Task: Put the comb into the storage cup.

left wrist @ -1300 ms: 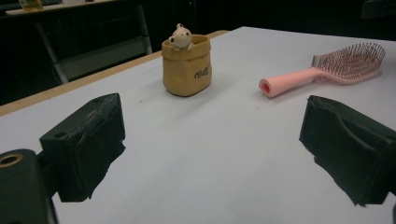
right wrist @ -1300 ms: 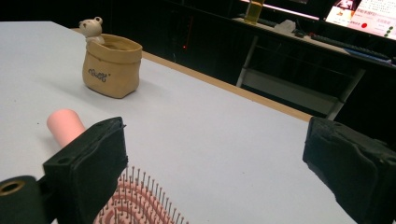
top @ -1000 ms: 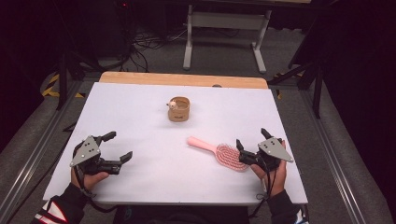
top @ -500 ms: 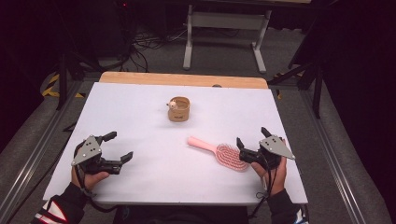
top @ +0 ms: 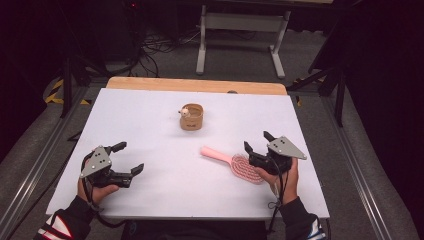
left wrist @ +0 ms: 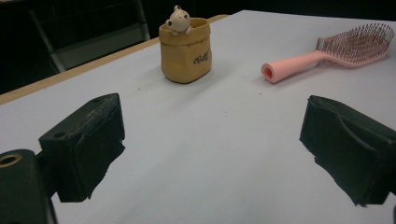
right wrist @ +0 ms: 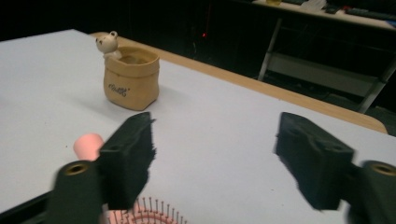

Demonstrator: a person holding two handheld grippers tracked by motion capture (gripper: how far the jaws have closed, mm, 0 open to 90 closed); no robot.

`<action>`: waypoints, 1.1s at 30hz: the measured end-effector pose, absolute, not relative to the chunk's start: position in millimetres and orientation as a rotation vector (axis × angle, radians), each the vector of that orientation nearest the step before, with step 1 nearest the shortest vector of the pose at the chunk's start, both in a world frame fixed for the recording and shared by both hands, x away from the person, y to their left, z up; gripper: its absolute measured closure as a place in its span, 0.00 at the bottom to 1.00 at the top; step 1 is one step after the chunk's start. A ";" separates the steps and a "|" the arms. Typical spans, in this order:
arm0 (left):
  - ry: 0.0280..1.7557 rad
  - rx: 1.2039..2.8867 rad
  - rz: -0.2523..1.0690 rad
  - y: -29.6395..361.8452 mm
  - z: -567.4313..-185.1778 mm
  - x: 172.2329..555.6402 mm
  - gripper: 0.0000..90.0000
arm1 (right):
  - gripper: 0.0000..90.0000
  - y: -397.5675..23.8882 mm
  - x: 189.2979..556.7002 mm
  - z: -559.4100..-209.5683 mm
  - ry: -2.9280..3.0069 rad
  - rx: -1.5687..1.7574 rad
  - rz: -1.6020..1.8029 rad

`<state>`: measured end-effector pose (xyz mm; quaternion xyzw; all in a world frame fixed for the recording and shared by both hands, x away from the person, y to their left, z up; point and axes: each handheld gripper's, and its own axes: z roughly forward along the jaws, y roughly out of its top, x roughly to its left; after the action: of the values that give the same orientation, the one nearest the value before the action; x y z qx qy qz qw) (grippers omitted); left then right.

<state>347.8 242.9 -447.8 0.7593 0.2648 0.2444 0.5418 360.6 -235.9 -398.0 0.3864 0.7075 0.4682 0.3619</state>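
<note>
1. We've got a white table with a wooden far edge, and a dark room with a metal stand behind.
2. Our right claw, jaws just narrowing with nothing gripped, hovers over the pink hairbrush's bristle end.
3. Left claw is wide open.

The high view looked forward and down from above the near edge of the white rectangular table. Both gripper views sat low and close over the tabletop, sharing the tan sack-shaped pot with a bear figure and the pink plastic hairbrush.
</note>
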 end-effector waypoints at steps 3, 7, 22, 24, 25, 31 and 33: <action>0.628 1.800 0.576 242.3 -448.3 348.3 0.08 | 0.55 -224.3 365.4 -393.6 1.871 0.978 1.225; 0.621 1.813 0.576 240.8 -448.6 348.0 0.08 | 0.71 -209.3 370.7 -392.2 1.923 0.962 1.227; 0.628 1.832 0.567 244.1 -451.6 350.0 0.09 | 1.00 -134.9 422.2 -407.4 2.355 0.919 0.948; 0.631 1.829 0.561 245.3 -452.0 350.3 0.09 | 1.00 -128.1 430.0 -408.8 2.406 0.930 0.897; 0.633 1.830 0.562 245.5 -452.0 350.2 0.09 | 1.00 -124.2 432.7 -409.4 2.427 0.922 0.858; 0.633 1.834 0.563 245.8 -452.4 350.4 0.09 | 1.00 -107.1 445.2 -417.6 2.504 0.899 0.691; 0.632 1.836 0.560 245.8 -452.5 350.5 0.09 | 1.00 -104.1 447.5 -419.7 2.526 0.893 0.666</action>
<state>350.5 245.8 -452.5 0.7695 0.2648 0.2349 0.5316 447.5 -104.1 -419.7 0.3178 0.8984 0.2370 0.1893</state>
